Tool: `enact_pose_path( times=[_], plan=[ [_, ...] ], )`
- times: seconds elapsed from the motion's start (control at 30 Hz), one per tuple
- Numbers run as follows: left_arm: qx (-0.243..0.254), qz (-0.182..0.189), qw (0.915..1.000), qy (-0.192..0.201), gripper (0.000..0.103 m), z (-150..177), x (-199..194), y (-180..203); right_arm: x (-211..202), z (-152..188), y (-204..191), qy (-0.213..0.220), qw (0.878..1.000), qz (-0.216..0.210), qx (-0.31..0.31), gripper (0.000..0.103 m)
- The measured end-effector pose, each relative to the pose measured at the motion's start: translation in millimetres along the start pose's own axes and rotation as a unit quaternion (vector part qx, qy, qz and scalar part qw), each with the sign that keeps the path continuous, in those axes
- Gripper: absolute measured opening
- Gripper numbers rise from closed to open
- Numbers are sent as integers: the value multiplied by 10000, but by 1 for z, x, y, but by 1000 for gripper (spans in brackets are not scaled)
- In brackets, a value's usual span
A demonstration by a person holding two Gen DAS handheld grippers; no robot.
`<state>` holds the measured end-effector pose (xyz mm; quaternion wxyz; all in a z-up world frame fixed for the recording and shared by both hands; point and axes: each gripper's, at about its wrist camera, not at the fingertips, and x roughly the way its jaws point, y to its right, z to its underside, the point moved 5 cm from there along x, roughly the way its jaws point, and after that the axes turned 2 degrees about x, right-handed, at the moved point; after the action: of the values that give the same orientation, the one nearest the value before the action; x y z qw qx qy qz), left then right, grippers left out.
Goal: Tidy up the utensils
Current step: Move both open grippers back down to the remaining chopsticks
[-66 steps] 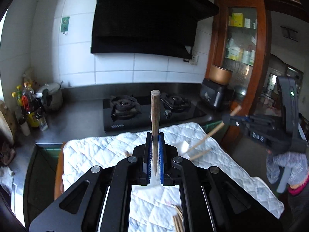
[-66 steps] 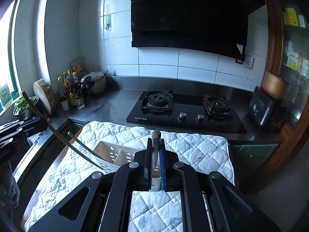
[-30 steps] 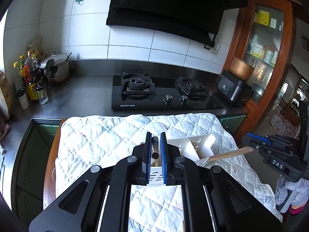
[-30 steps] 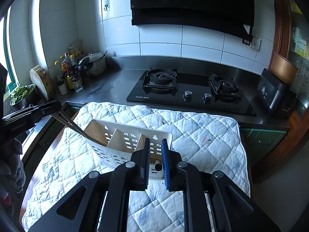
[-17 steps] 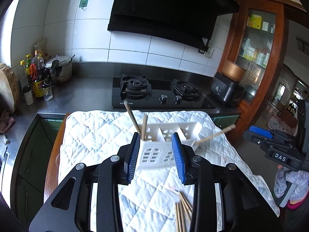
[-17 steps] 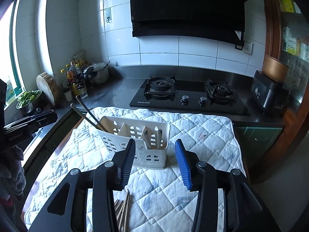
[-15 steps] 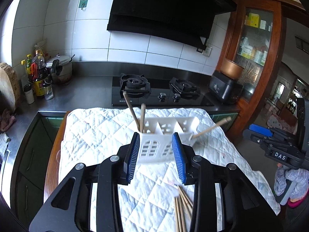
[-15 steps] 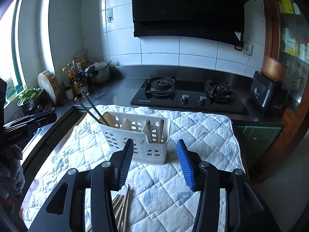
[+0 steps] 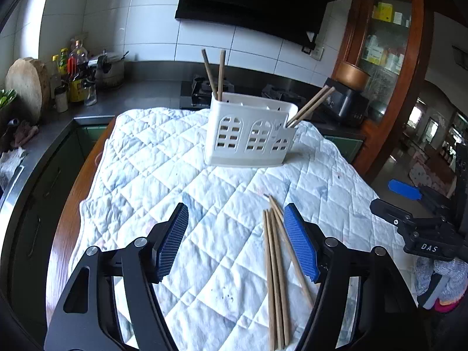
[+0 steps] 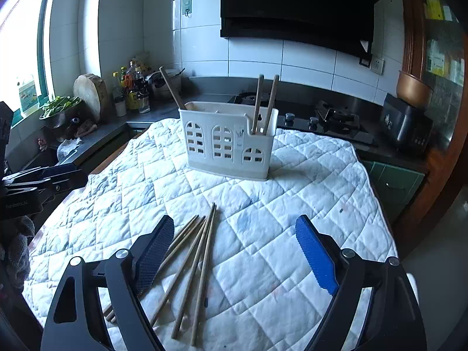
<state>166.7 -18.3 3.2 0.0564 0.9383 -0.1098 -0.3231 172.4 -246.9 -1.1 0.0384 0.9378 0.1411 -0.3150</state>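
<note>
Your left tongs (image 9: 235,241) and right tongs (image 10: 237,259) are both opening, gripping nothing. Loose chopsticks (image 10: 194,259) lie on the quilted cloth (image 10: 292,213) just beneath them. Beyond stands the white utensil caddy (image 10: 228,143), chopsticks upright in both end compartments.

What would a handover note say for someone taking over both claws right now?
Left claw: opening, nothing between the pads.
Right claw: opening, also empty.
White holder stands upright on the quilted cloth, with chopsticks in both end compartments: two pairs show in the left view, a pair and one stick in the right view.
Loose chopsticks lie on the cloth in front of both claws.
Left: pick these up and drop them into the holder.
</note>
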Motion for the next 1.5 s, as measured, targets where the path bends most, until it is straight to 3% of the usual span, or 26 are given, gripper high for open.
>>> enact_pose_path(
  times=[0.4, 1.03, 1.23, 1.5],
  plan=[
    [-493, -34, 9980, -390, 70, 69, -1, -17, 6, 85, -22, -510, 9983, -122, 238, 87],
    [-506, -228, 9965, -632, 70, 105, -3, -19, 16, 123, -13, -834, 9951, 73, 521, 87],
    [-446, -249, 9959, -741, 70, 111, 2, -15, 22, 123, -14, -886, 9947, 25, 529, 80],
    [-301, -176, 9960, -825, 70, 115, 8, -3, 34, 124, -15, -1057, 9927, -70, 572, 57]
  ],
)
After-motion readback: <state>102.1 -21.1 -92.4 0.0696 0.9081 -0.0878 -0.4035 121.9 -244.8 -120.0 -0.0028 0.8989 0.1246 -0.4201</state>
